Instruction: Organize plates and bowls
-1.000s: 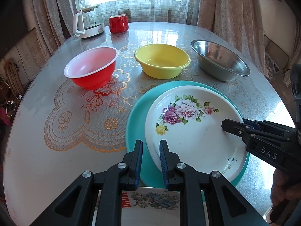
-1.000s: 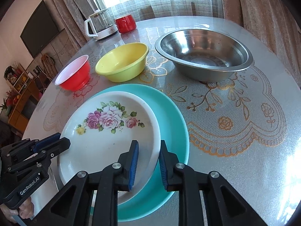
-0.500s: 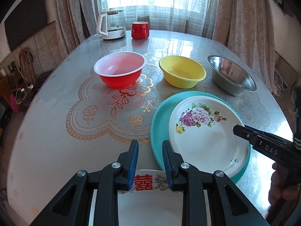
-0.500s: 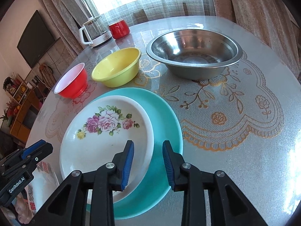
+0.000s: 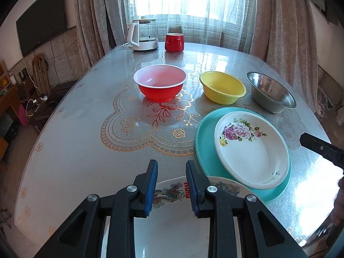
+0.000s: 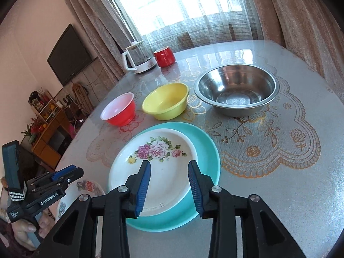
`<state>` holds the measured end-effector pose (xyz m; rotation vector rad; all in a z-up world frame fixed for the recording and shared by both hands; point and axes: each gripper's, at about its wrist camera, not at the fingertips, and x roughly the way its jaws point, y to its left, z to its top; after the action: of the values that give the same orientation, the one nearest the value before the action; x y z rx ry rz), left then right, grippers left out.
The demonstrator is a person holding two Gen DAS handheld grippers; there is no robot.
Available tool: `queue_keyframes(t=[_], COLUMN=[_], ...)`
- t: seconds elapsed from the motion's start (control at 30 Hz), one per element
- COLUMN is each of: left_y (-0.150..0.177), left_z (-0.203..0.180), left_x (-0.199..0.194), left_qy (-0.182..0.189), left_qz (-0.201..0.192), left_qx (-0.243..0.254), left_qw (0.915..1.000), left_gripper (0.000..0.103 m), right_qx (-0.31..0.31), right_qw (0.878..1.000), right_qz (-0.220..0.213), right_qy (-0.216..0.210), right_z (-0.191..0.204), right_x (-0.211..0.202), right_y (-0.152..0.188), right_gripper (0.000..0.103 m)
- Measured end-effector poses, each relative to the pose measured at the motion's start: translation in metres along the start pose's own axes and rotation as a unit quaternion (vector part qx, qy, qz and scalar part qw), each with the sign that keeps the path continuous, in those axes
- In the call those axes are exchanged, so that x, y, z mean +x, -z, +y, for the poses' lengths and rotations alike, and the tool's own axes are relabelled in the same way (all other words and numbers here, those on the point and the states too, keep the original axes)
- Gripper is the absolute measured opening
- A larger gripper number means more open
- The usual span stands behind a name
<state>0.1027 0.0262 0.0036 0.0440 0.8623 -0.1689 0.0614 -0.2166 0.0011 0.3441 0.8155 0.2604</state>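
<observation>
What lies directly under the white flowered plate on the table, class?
The flowered plate rests on a larger teal plate, whose rim shows round most of it. The teal plate's middle is covered, so anything between the two cannot be seen.

floral plate [image 5: 251, 150] on teal plate [image 5: 203, 142] | red bowl [image 5: 160, 86], yellow bowl [image 5: 222, 90], steel bowl [image 5: 271, 95] in row

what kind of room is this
Most likely a home living and dining room: a wall-mounted TV, curtained window, and an oval dining table with a lace-pattern cover, holding an electric kettle and bowls.
</observation>
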Motion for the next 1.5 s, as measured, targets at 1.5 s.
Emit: queue_keyframes(t=[1.5], left_y=[0.109], left_z=[0.077], left_x=[-0.026], left_qy=[0.11], left_qz=[0.0], left_qx=[-0.089], left_qw=[0.9899], left_gripper=[0.033], right_qx=[-0.025], right_qw=[0.965], right_qz=[0.158], right_qy=[-0.21], right_z=[0.048], right_x=[0.049], right_y=[0.098], right_gripper=[0.031])
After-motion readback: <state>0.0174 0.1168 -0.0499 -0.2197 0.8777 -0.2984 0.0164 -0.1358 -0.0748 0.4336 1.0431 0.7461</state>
